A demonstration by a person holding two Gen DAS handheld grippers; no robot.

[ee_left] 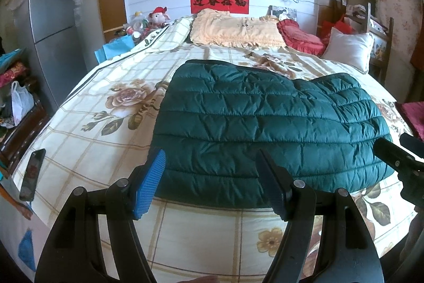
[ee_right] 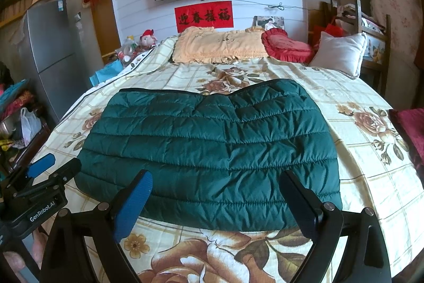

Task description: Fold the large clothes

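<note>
Both pairs of tongs are being held wide apart above the near edge of the bed, with nothing gripped between them. On the left tongs (ee_left: pixel 212 184), one blue ribbed pad (ee_left: pixel 148 184) and one dark pad are being shown splayed open over the near hem of the dark green quilted down jacket (ee_left: pixel 267 129); whether the pads are touching the fabric cannot be told. The right tongs (ee_right: pixel 220 206) are likewise being kept open, their fingers framing the jacket's near hem from the right wrist view.

The jacket is being seen lying flat in the middle of the cream bedspread printed with brown roses and a grid pattern (ee_right: pixel 352 158), folded into a broad, roughly rectangular shape with its horizontal quilting lines running across. A black smartphone (ee_left: pixel 33 174) is lying on the bedspread near the bed's left edge, well apart from the jacket. At the head of the bed, a pale yellow frilled pillow (ee_left: pixel 235 31), a red ruffled cushion (ee_left: pixel 299 36) and a white pillow (ee_left: pixel 347 49) are being seen side by side.
</note>
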